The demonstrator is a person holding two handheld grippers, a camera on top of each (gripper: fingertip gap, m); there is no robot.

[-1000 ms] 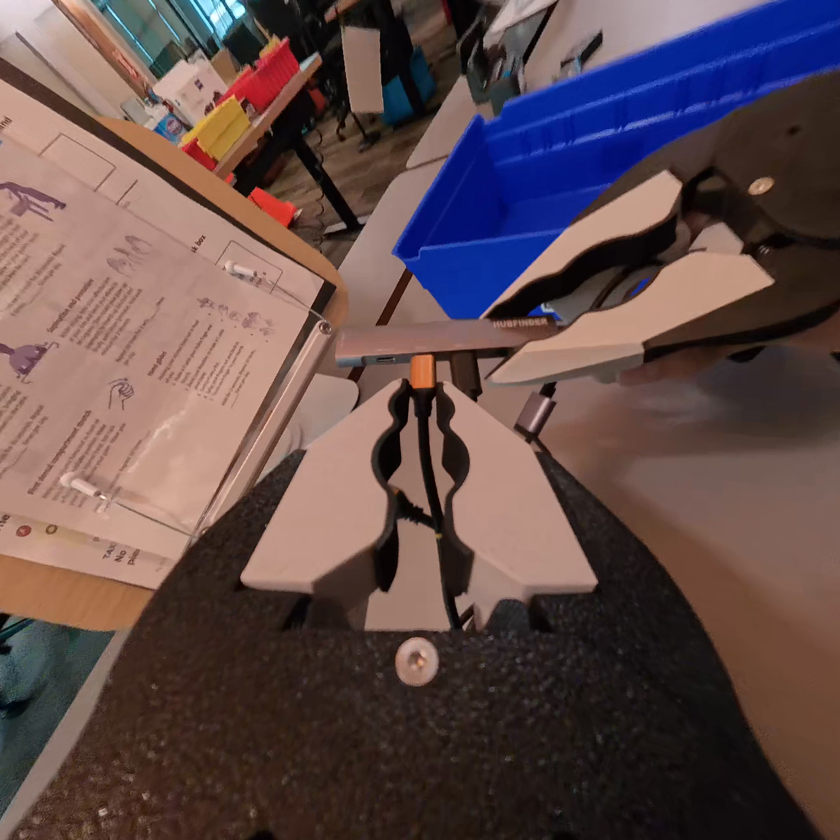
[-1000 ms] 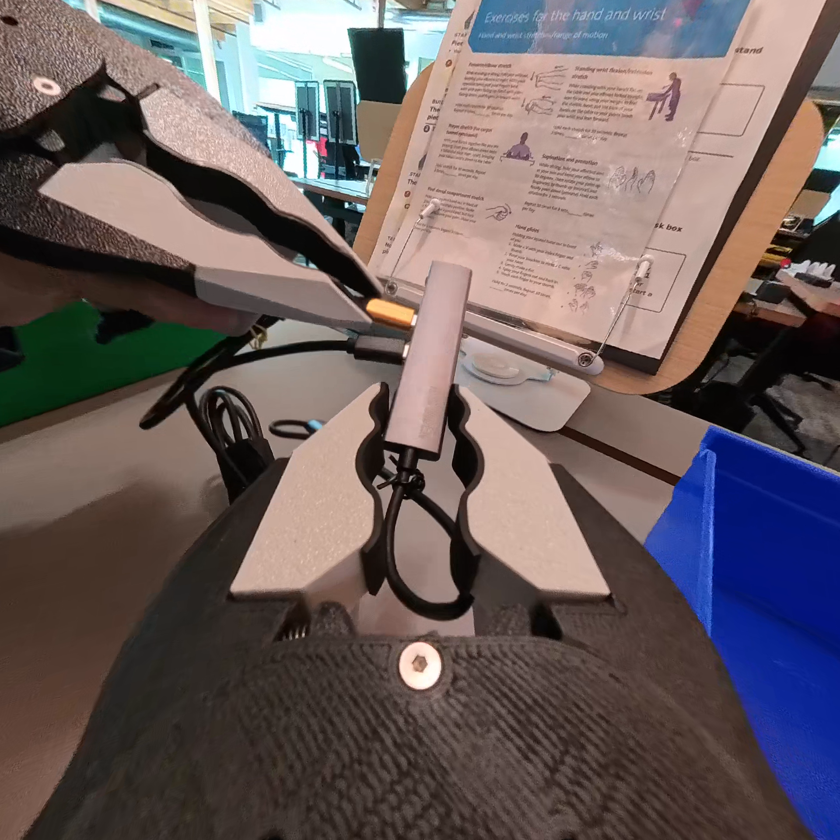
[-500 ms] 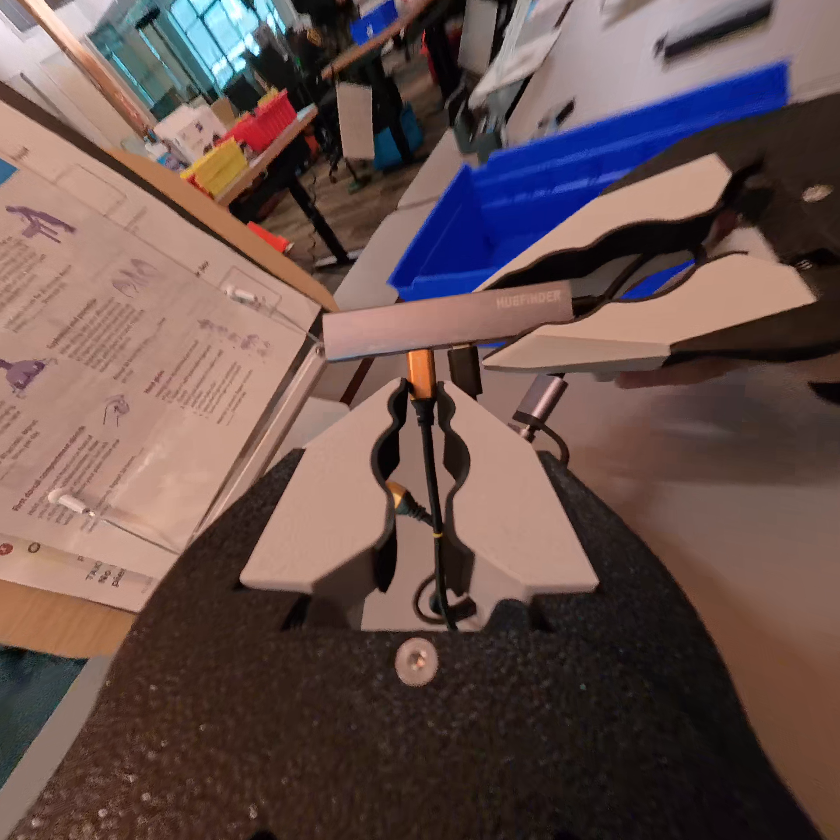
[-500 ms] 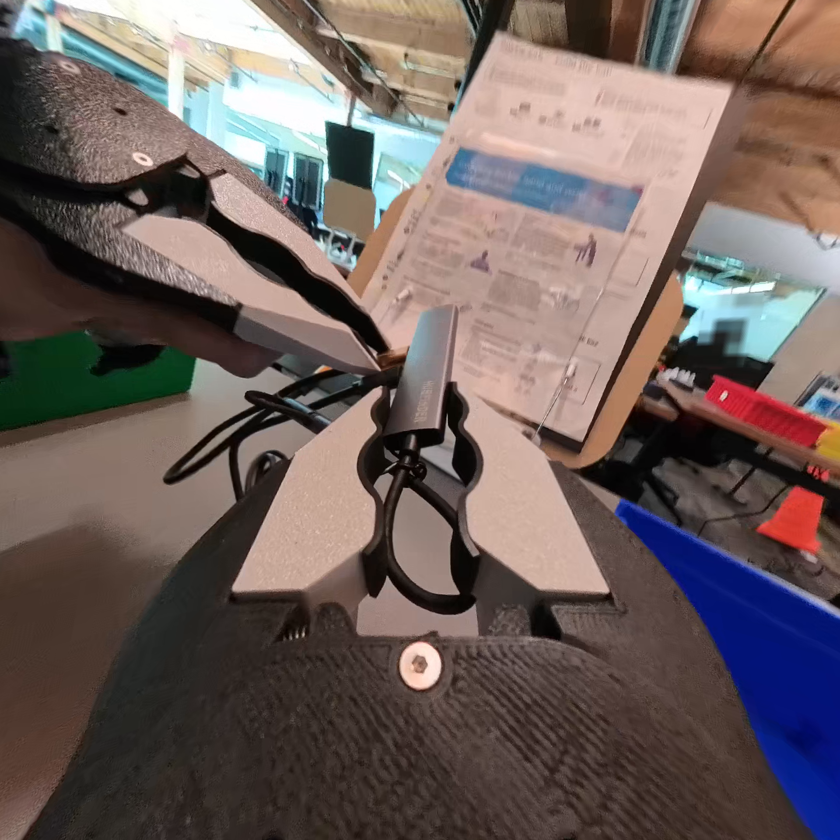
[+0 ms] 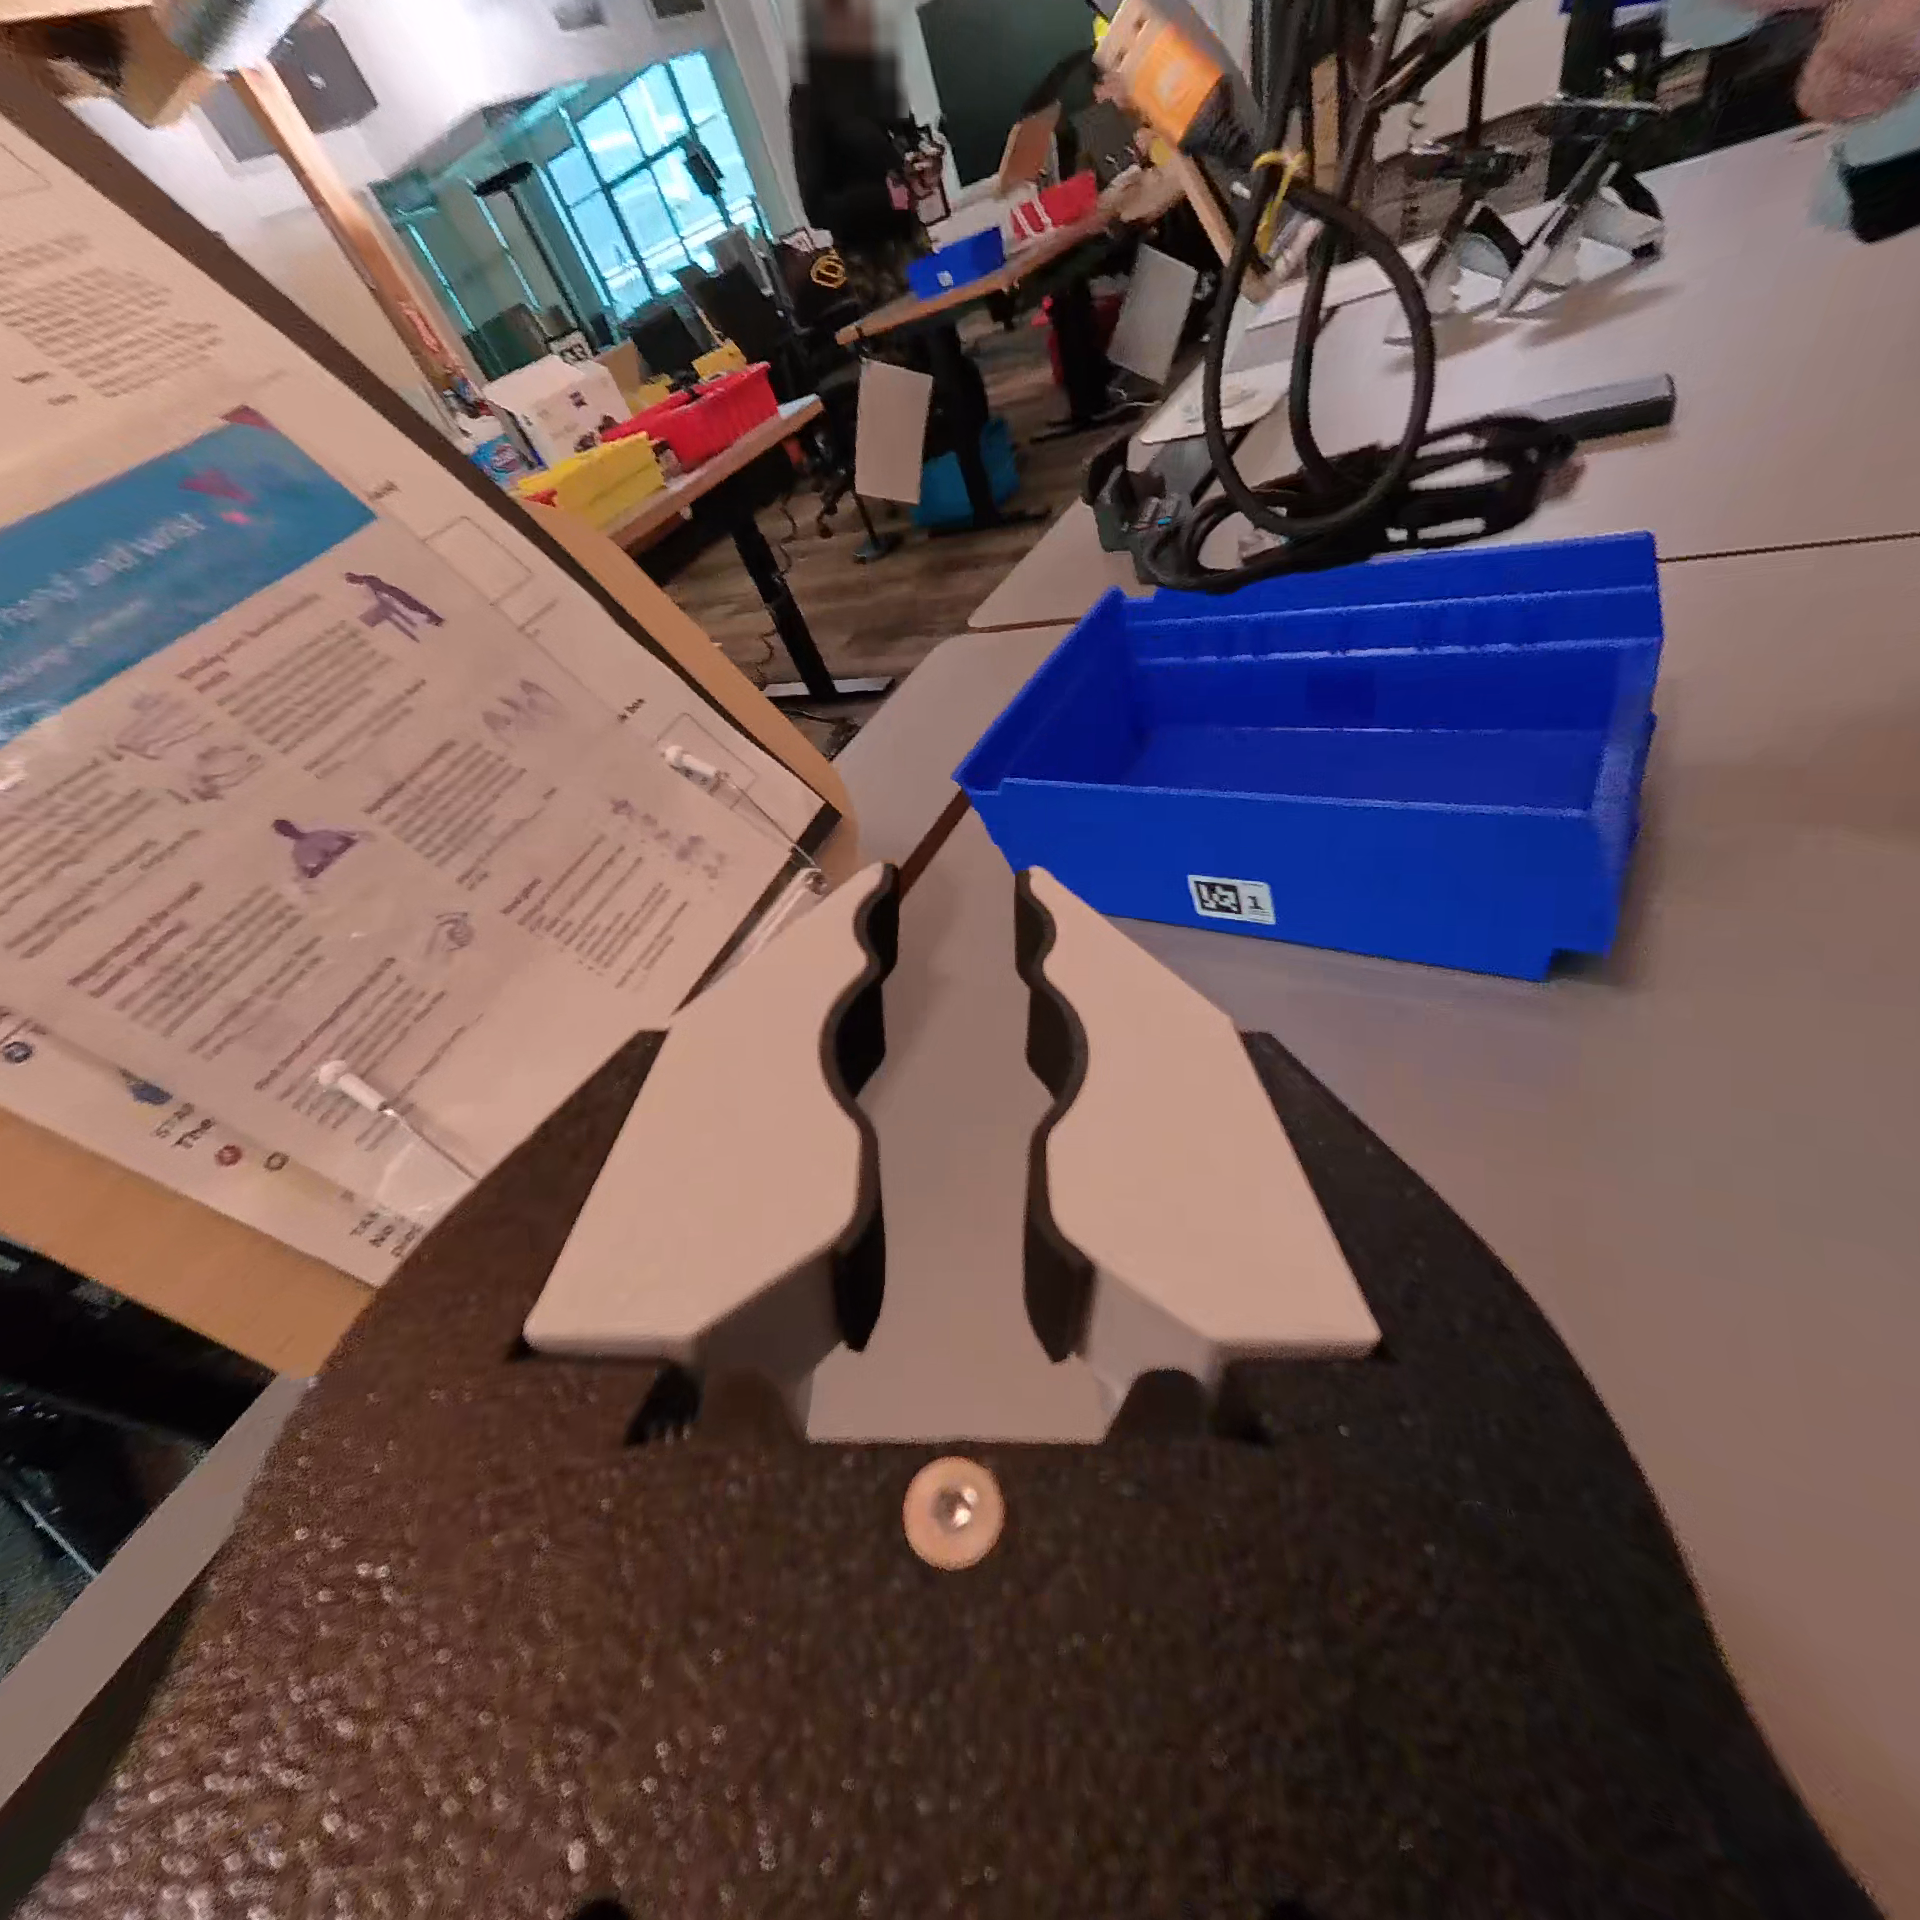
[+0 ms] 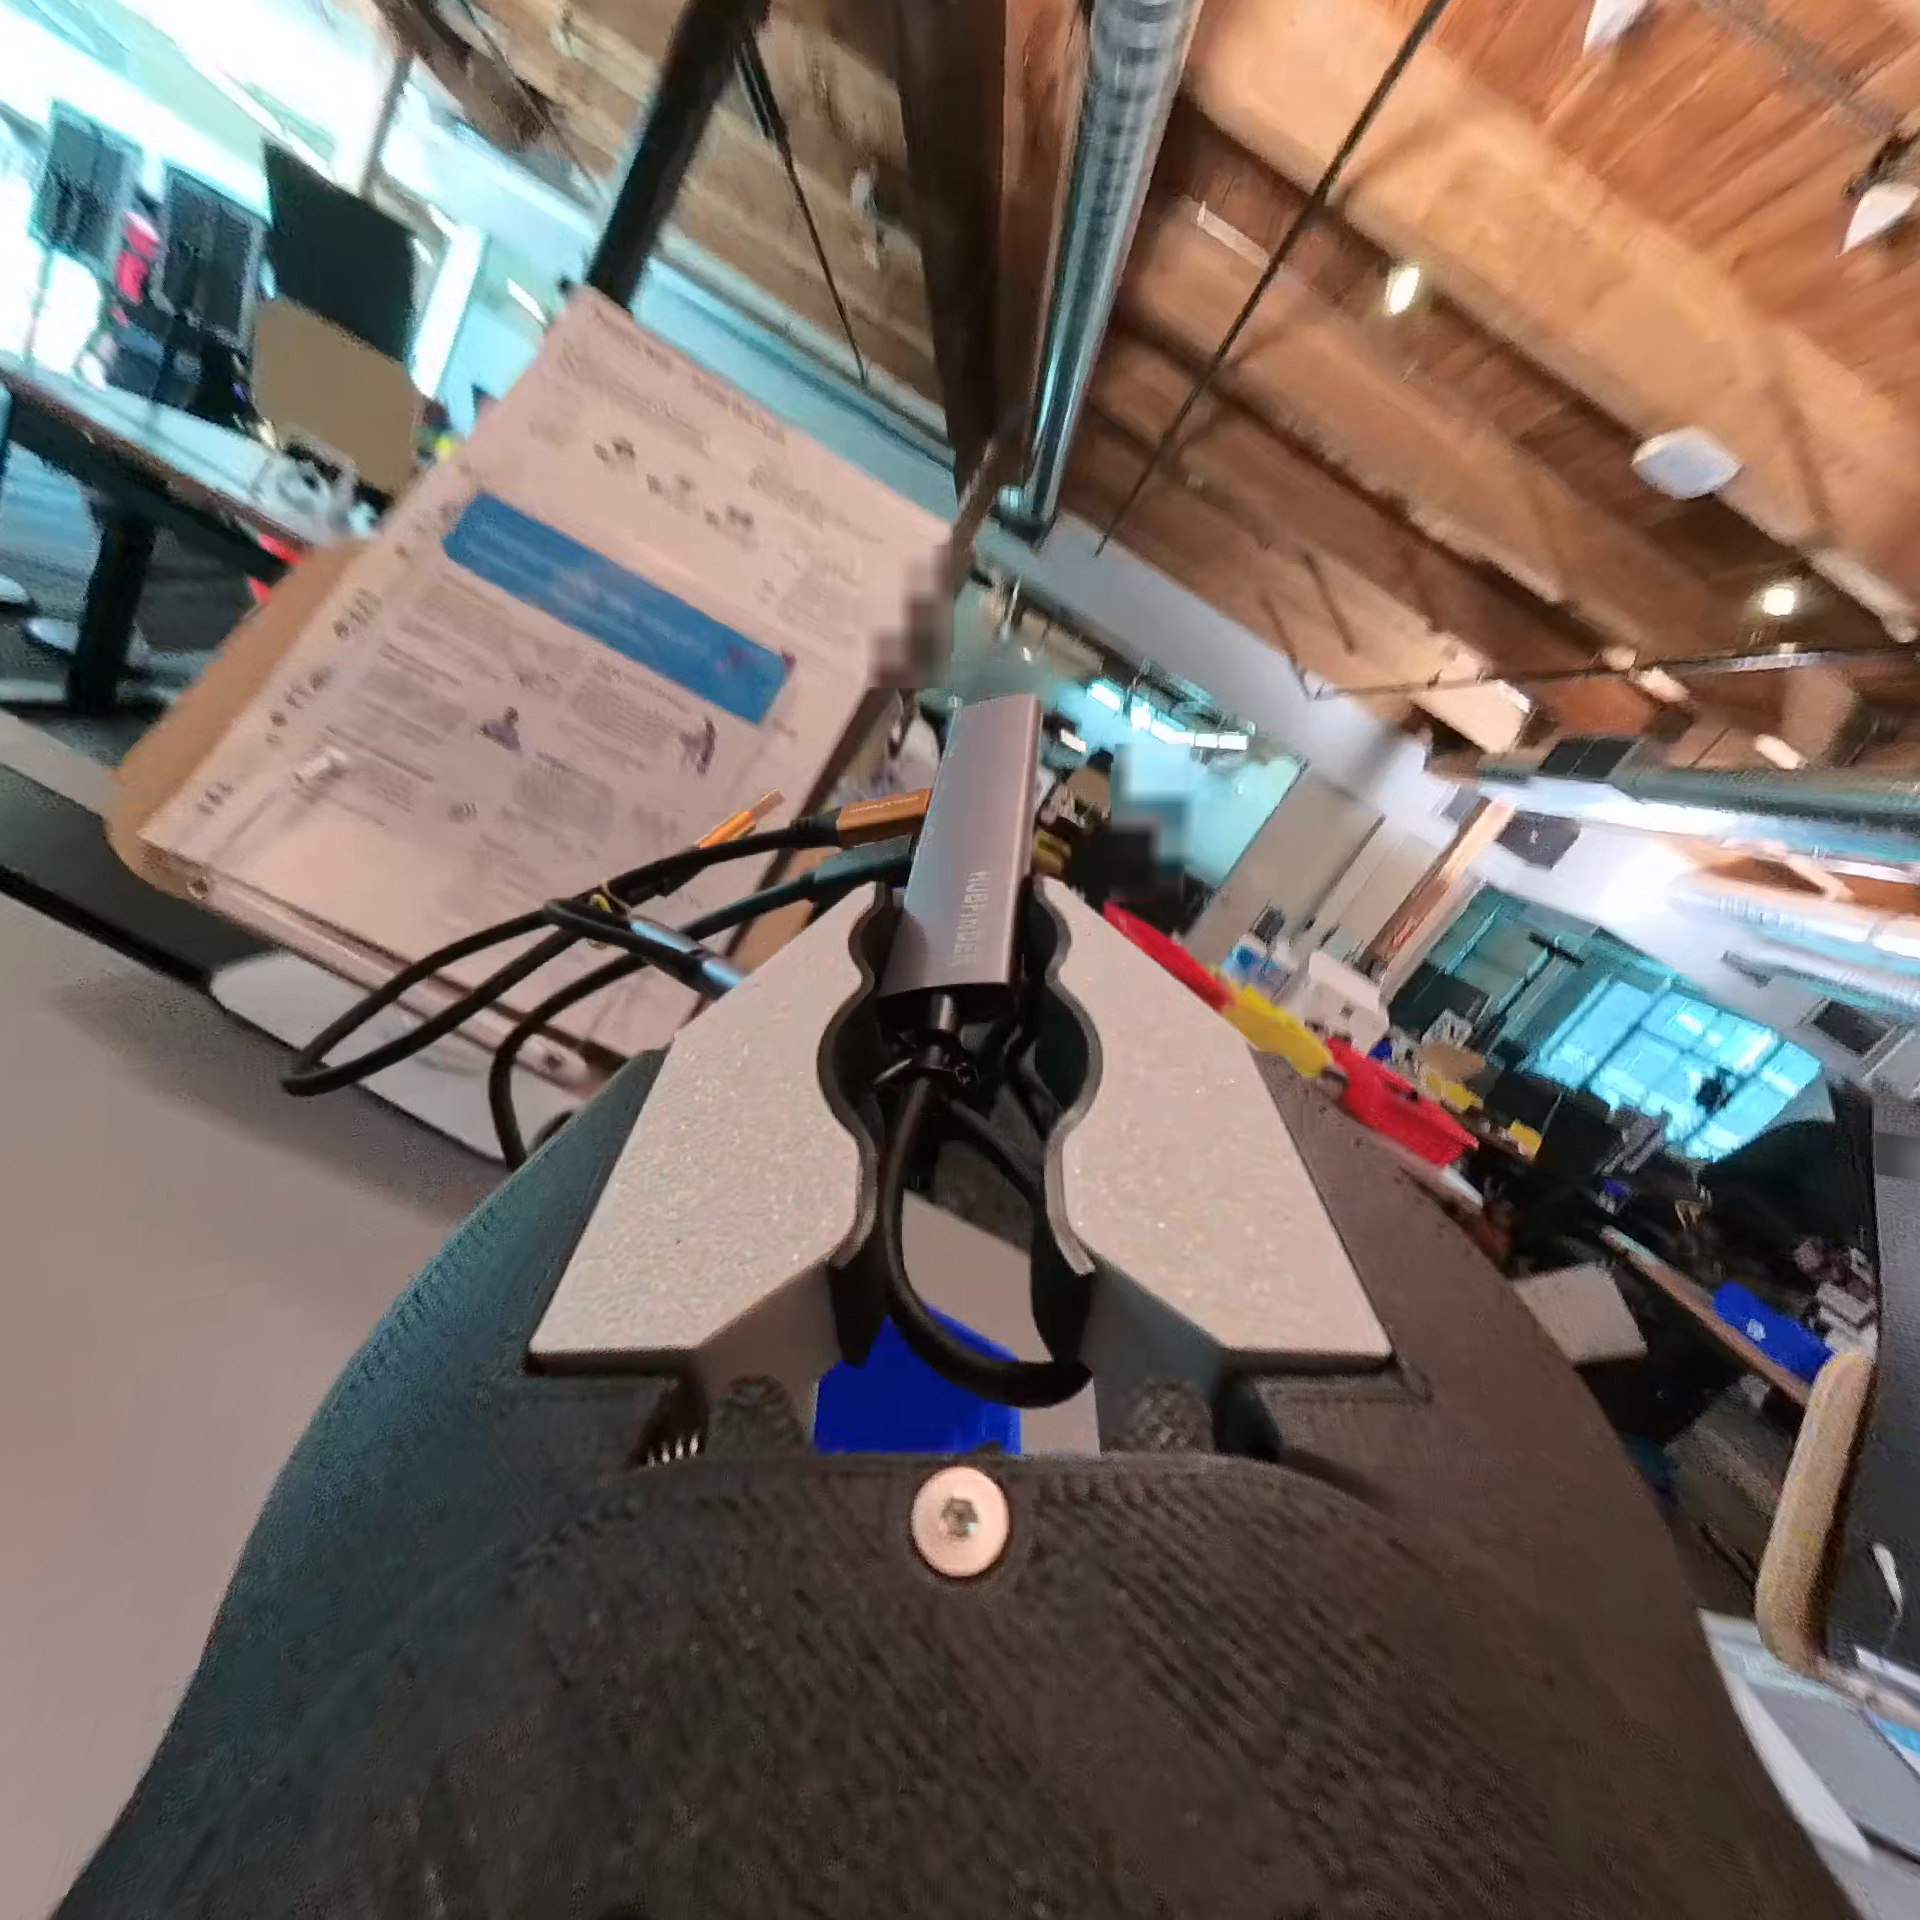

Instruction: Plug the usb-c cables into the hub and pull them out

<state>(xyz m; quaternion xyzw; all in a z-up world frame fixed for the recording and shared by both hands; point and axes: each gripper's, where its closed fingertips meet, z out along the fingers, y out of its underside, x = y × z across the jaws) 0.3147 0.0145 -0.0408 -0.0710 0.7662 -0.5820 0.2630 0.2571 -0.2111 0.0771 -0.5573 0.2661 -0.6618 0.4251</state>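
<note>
Room: open workshop, timber ceiling, benches with red and yellow bins far back.
Desk (image 5: 1558, 1195): grey; blue bin (image 5: 1351, 831) near far edge, coded sticker on front wall, unread.
Poster stand (image 5: 312, 831): left edge, printed sheet.
Right gripper (image 6: 961, 935): pinching hub (image 6: 971, 862) at lower end, lifted off desk.
Left gripper (image 5: 951, 914): spread, empty.
Hub: light, rigid, smooth; likely slippery; grip flat sides. Lettering present.
Cables (image 6: 623, 914): limp; orange plug (image 6: 883, 812) and dark plug seated; hold by plug shells.

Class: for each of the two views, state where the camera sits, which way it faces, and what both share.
Left wrist view: sits on the left gripper, open and empty, facing a blue bin on the table.
Right wrist view: sits on the right gripper, tilted up toward the ceiling, gripping the hub.
Shared: the poster board.
</note>
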